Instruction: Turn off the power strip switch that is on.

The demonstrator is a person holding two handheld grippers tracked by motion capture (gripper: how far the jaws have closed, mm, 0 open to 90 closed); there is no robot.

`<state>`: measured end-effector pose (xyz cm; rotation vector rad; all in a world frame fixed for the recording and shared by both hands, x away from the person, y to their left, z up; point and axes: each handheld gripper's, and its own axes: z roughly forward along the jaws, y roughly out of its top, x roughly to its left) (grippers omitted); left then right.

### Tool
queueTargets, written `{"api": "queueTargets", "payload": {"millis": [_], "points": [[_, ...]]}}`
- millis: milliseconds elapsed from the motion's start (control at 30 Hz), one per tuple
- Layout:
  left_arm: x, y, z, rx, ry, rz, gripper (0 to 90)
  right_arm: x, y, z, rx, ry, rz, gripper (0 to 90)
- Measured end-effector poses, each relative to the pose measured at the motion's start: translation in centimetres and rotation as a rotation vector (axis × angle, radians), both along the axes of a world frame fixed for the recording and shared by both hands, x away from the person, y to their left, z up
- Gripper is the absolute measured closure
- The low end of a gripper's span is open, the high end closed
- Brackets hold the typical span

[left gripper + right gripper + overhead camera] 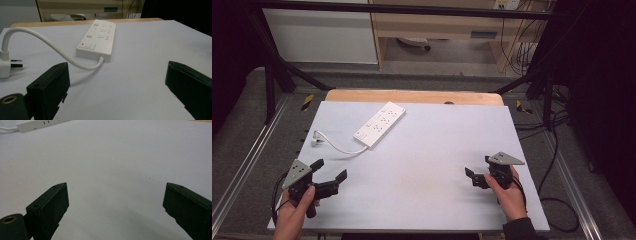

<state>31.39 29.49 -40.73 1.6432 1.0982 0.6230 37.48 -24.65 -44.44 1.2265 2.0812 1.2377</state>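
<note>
A white power strip [380, 124] lies on the pale tabletop [422, 165] toward the back left, its cord curling to a white plug [316, 140]. In the left gripper view the power strip [98, 40] sits ahead of the jaws and the plug [6, 63] is at the left edge. My left gripper [331, 170] rests near the front left corner, open, nothing between its jaws. My right gripper [477, 169] is at the front right, also open and empty. The right gripper view catches the strip's end [37, 125] far off at top left.
A wooden board edge [412, 96] runs along the table's back. Black frame posts [271, 80] stand at both back corners, cables [557, 150] trail along the right side. Behind are a white panel and a wooden cabinet [437, 25].
</note>
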Motion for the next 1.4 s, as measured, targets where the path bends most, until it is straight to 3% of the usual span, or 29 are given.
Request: {"api": "queueTargets", "payload": {"millis": [400, 800, 933, 1100, 1267, 1400], "points": [[0.2, -0.1, -0.2, 0.006, 0.018, -0.008, 5.9, 0.2, -0.2, -0.1, -0.024, -0.01, 0.002, 6.2], [0.3, -0.5, -0.4, 0.016, 0.053, -0.035, 6.1, 0.3, -0.1, -0.2, -0.021, 0.027, -0.003, 6.8], [0.5, -0.3, -0.5, 0.001, 0.057, -0.019, 6.1, 0.1, -0.4, -0.2, -0.034, 0.023, -0.034, 6.5], [1.4, -0.6, -0.1, -0.022, 0.063, 0.005, 7.9, 0.0, 0.0, -0.3, -0.036, 0.023, -0.018, 5.2], [3.2, -1.6, 0.5, 0.001, 0.081, -0.007, 8.1, -0.1, 0.4, -0.2, -0.037, 0.022, 0.0, 5.0], [4.8, -2.4, 0.9, 0.007, 0.098, -0.016, 8.7, -0.1, 0.1, -0.2, -0.028, 0.025, -0.021, 5.2]]}}
